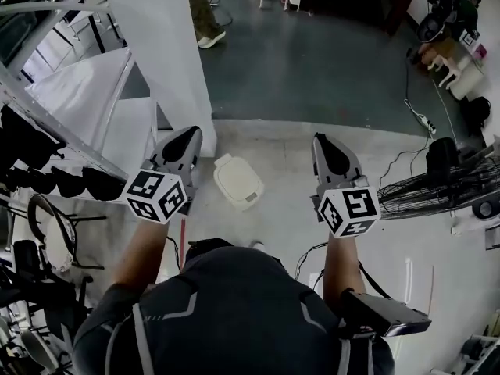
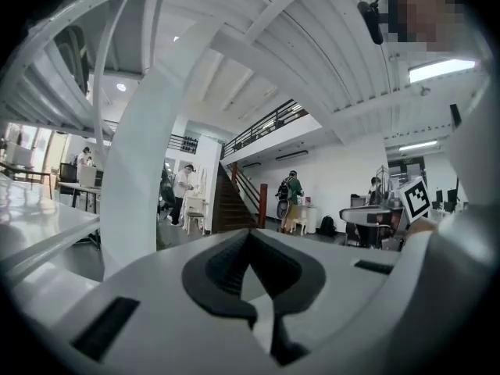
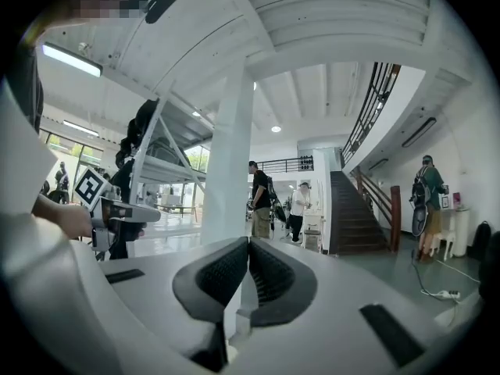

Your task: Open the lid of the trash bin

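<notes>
Trash bin (image 1: 247,201) shows only its shut lid (image 1: 237,180); left claw (image 1: 186,137) and right claw (image 1: 326,143) closed, empty.

The floor (image 1: 273,143) is pale concrete nearby and darker grey beyond. Directly on it are a white trash bin (image 1: 238,181) with its lid down, a white pillar (image 1: 160,45), a wire-guard fan (image 1: 437,192) and a power strip (image 1: 423,120).

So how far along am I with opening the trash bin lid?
Done: nothing yet. The trash bin sits on the floor with its lid down.
In hand: the left gripper and right gripper are held up on either side of it, jaws together and empty, pointing out into the room and touching nothing.
Left: lower a gripper to the lid and lift it open.
</notes>
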`<state>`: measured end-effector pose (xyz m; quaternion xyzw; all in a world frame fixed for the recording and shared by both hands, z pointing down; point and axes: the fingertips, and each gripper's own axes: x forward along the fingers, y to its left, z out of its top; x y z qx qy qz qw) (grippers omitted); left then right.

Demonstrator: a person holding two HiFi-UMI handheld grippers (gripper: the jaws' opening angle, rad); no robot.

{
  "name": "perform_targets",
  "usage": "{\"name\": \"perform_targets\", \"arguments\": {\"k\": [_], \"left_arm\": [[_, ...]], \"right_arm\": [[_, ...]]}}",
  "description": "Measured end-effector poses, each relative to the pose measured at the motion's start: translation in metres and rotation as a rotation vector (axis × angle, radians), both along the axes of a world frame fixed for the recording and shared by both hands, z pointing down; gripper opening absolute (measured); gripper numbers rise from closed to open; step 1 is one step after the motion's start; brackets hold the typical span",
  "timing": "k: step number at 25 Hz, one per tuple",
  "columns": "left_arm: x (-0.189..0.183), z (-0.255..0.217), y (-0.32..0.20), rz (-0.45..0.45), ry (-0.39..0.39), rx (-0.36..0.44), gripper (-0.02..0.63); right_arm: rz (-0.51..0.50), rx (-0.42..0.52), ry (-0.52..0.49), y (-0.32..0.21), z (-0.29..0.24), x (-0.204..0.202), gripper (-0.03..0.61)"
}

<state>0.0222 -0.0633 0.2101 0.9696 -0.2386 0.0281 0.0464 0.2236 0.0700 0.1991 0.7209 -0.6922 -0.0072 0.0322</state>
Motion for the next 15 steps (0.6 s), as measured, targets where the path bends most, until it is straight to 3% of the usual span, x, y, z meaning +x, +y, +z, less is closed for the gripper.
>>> {"name": "perform_targets", "arguments": {"k": [9,15], "left_arm": [[0.010,0.002,-0.036,-0.037,0.008,-0.009,0.008],[0.005,0.000,-0.060,-0.001,0.021,-0.008,0.008]], "right_arm": [[0.014,0.009,-0.018,-0.038,0.006,0.020,0.028],[0.045,-0.006,-0.009,-0.060,0.005,0.011,0.028]]}}
